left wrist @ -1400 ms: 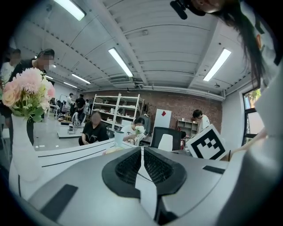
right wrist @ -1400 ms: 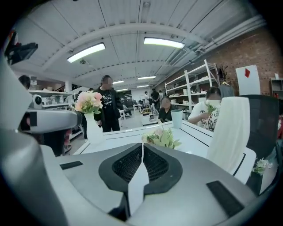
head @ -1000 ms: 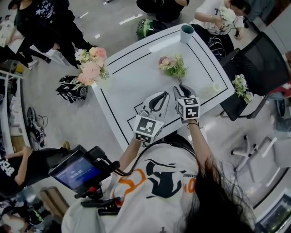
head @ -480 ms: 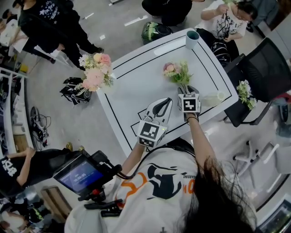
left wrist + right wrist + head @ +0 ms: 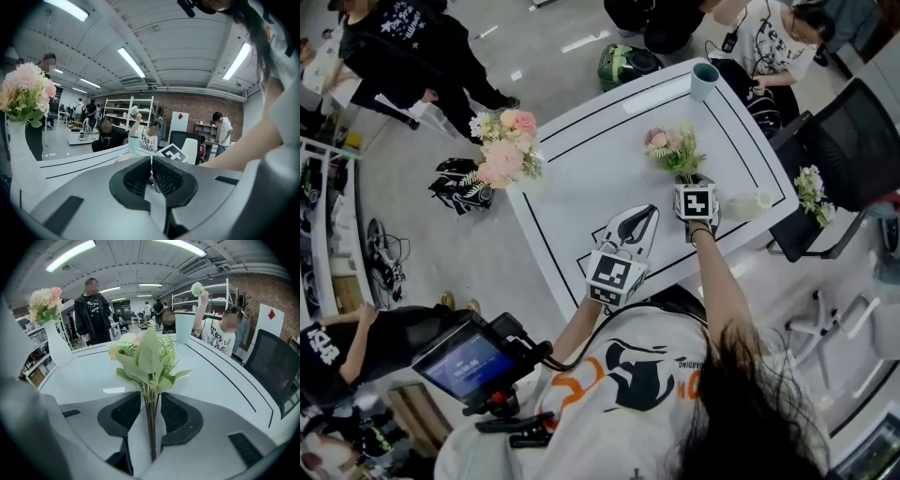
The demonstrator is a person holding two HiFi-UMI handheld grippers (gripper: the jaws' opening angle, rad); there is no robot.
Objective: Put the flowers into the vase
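A white vase (image 5: 58,350) already holding pink and cream blooms (image 5: 506,150) stands at the left corner of the bench (image 5: 581,187), and the left gripper (image 5: 649,213) waits mid-bench, its fingers clenched on nothing. To its right, the pick-up step is in hand: the right gripper's (image 5: 151,401) fingers (image 5: 125,414) have just been closing around the thin stems of a small flower sprig (image 5: 672,150) resting on the bench, pale blooms and green leaves pointing away, though they seem not yet pressed. Next likely comes a firm pinch, then a lift towards the vase.

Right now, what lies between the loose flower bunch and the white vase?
Only bare tabletop separates flower bunch and vase, as the right gripper view and head view show.
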